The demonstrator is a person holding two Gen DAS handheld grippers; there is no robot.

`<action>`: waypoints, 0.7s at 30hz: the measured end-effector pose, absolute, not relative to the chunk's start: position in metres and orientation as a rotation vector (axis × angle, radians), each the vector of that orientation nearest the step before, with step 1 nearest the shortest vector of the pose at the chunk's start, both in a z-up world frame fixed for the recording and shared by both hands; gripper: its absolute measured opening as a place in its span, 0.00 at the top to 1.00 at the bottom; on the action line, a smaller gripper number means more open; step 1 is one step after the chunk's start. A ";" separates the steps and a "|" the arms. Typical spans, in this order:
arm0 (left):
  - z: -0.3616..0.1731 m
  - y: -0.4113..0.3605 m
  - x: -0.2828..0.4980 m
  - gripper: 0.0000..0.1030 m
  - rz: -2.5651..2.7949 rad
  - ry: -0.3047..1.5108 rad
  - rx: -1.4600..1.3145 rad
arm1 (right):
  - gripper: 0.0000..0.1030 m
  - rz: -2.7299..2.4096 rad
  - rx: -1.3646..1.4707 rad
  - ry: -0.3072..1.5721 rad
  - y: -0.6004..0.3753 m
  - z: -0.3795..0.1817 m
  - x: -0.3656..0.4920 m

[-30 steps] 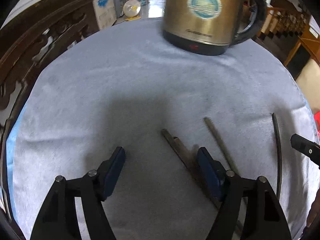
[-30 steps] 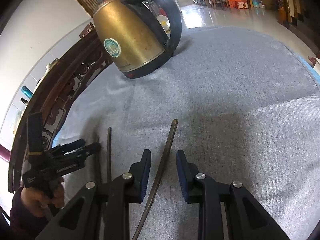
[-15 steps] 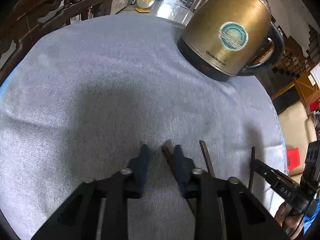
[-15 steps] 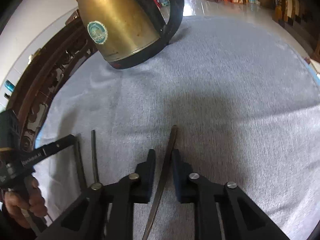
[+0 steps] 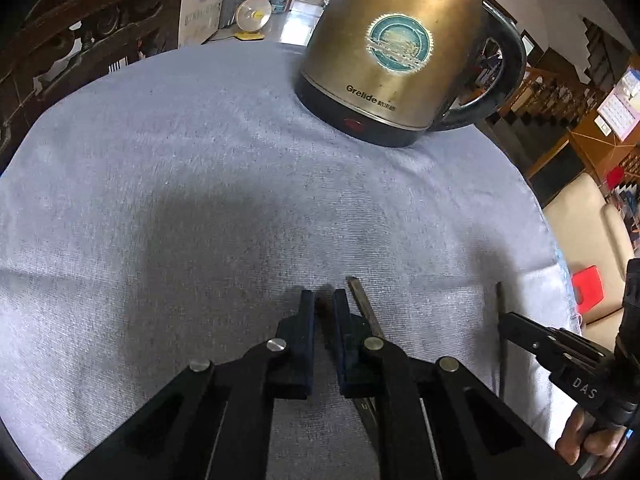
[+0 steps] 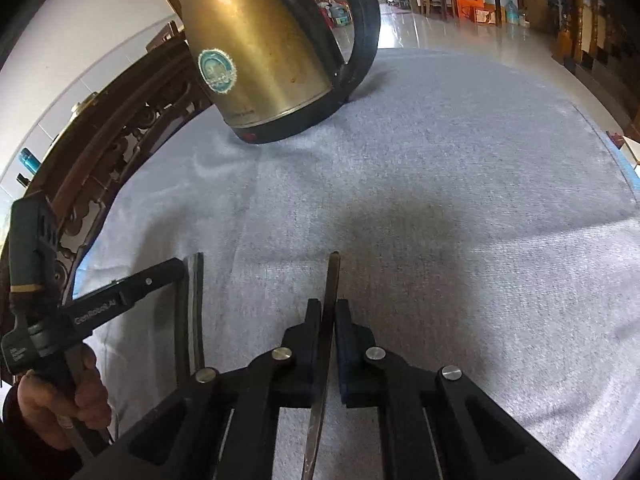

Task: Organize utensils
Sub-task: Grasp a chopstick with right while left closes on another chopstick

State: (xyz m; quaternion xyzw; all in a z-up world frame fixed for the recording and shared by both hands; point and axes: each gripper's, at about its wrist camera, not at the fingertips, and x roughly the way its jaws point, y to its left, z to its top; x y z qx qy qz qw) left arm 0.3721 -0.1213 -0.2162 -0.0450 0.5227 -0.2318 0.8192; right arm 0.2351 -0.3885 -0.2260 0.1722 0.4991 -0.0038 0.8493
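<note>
Three dark chopsticks lie on a grey cloth-covered table [image 5: 200,184]. My left gripper [image 5: 320,300] is shut on the tip of one chopstick [image 5: 321,305], with a second chopstick [image 5: 362,304] just right of its right finger. A third chopstick [image 5: 500,320] lies further right. In the right wrist view my right gripper [image 6: 328,308] is shut on that third chopstick [image 6: 333,276], which runs back between the pads. The left gripper [image 6: 120,300] shows at the left by the other two chopsticks [image 6: 192,300].
A brass-coloured electric kettle [image 5: 396,52] with a black handle stands at the far side of the table; it also shows in the right wrist view [image 6: 260,56]. A carved wooden chair back [image 6: 116,148] borders the table's left edge. The right gripper's body [image 5: 560,356] is at the lower right.
Both grippers went from open to shut. The left closed on the leftmost chopstick's tip, the right closed on its chopstick. Both cameras moved nearer the kettle.
</note>
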 end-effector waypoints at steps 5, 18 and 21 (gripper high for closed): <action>-0.219 -0.115 0.374 0.92 -0.504 1.131 -0.148 | 0.93 -0.002 0.372 1.069 -0.390 -0.228 0.233; -0.219 -0.129 0.373 0.86 -0.501 1.110 -0.112 | 0.93 0.024 0.442 1.091 -0.391 -0.240 0.238; -0.218 -0.124 0.374 0.91 -0.505 1.120 -0.108 | 0.93 0.024 0.446 1.091 -0.391 -0.240 0.238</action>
